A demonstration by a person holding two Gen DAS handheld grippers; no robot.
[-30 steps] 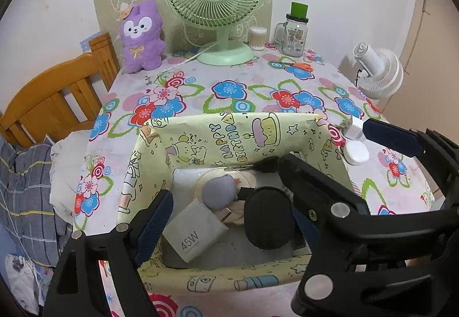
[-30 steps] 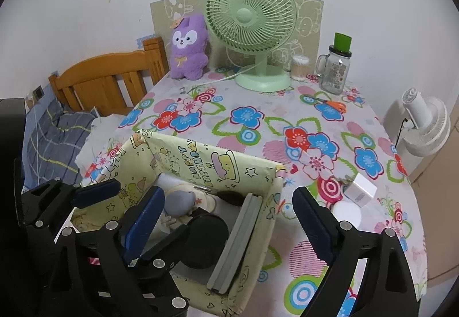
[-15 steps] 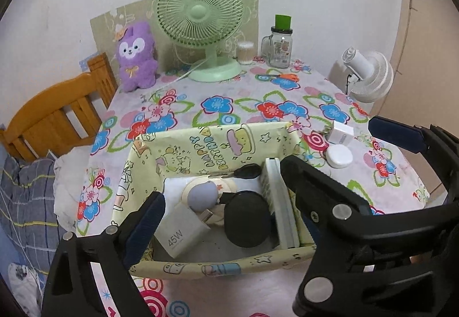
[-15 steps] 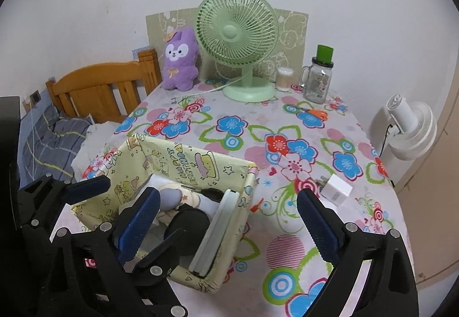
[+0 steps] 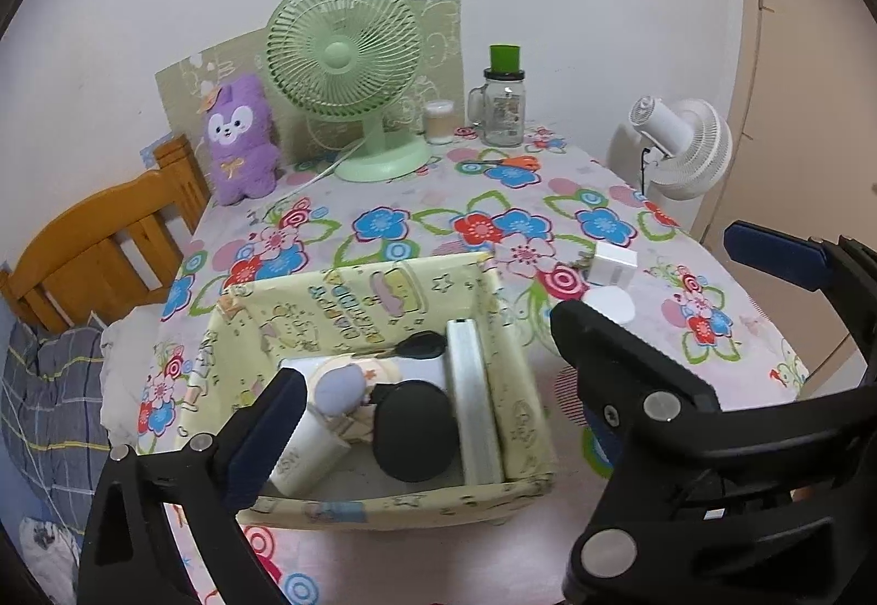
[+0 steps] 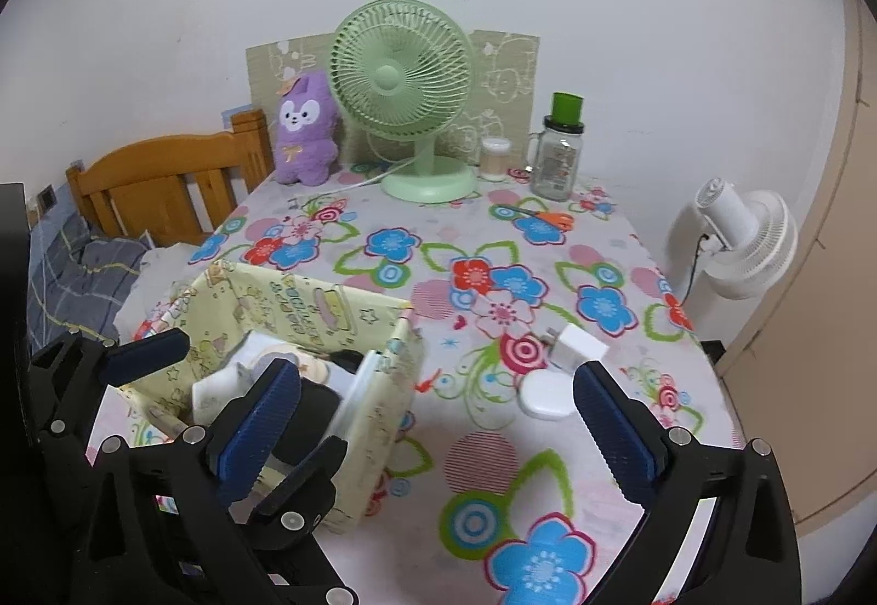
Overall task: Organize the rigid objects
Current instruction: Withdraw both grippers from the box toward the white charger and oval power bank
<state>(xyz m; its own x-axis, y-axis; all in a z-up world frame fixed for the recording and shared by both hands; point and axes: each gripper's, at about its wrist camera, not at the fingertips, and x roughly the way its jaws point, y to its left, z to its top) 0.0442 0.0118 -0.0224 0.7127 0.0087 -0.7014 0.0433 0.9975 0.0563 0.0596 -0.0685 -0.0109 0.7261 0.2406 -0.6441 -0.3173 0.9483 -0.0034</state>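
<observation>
A yellow cartoon-print storage box (image 5: 351, 298) stands on the floral table and shows in the right wrist view too (image 6: 307, 309). It holds a white 45W charger (image 5: 307, 446), a black round case (image 5: 414, 435), a silver slab (image 5: 471, 402) on edge and a lilac puff (image 5: 340, 388). A white plug adapter (image 6: 575, 347) and a white round case (image 6: 545, 394) lie on the table right of the box. My left gripper (image 5: 422, 418) is open and empty above the box's near side. My right gripper (image 6: 438, 418) is open and empty, raised over the table right of the box.
A green desk fan (image 6: 403, 79), a purple plush (image 6: 304, 128), a glass jar with a green lid (image 6: 556, 150), a cotton-swab tub (image 6: 495, 158) and orange scissors (image 6: 548, 218) stand at the back. A white fan (image 6: 740, 238) is off the right edge, a wooden bed frame (image 6: 159, 183) at left.
Both grippers have pulled back and up from the box, so the box looks smaller and lower. The silver slab came into view inside the box. Both stay open and empty.
</observation>
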